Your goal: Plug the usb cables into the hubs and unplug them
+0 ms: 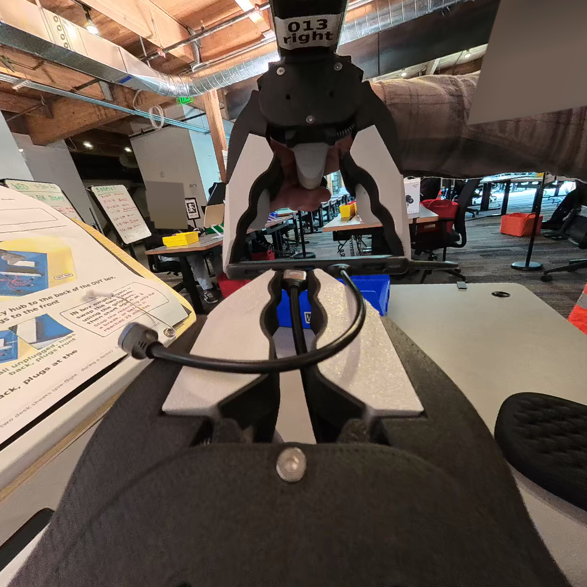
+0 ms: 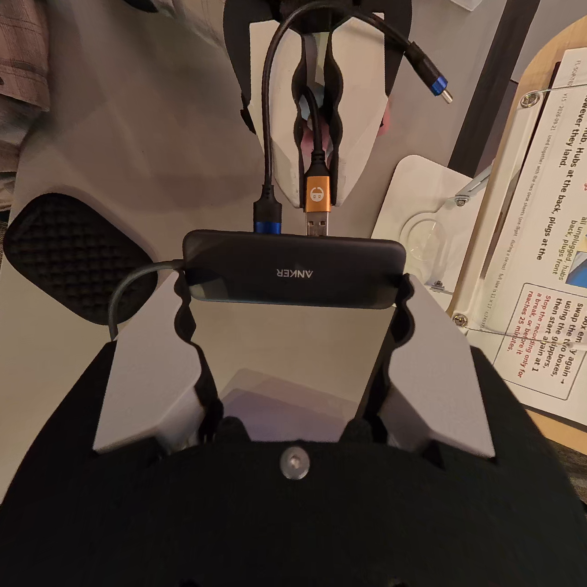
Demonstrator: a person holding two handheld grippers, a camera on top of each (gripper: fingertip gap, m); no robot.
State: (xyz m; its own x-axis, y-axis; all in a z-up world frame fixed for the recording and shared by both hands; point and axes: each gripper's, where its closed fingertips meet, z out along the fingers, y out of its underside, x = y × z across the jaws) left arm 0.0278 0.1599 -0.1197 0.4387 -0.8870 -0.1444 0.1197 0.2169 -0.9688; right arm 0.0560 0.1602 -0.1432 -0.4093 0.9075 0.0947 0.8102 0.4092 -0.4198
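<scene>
The right claw (image 2: 290, 292) holds a flat black hub (image 2: 293, 270) by its two short ends, one finger pressed on each end. The hub is up in the air above the pale desk (image 2: 111, 143).

The left claw (image 2: 316, 193) faces it from the other side. Its two fingers are pinched on the orange plug (image 2: 317, 193) of a black cable (image 2: 314, 127). The silver tip of that plug is right at the long edge of the hub, and some of the silver still shows, so it is not all the way in.

Just beside it, a plug with a blue ring (image 2: 266, 222) sits in the hub. Its black cable (image 1: 286, 362) makes a big loop across the left claw, and its other end, also with a blue ring (image 2: 436, 84), hangs free in the air.

A paper sheet with pictures and writing (image 1: 47, 301) stands at the side of the desk. A black padded thing (image 2: 73, 260) lies on the desk near the hub.
</scene>
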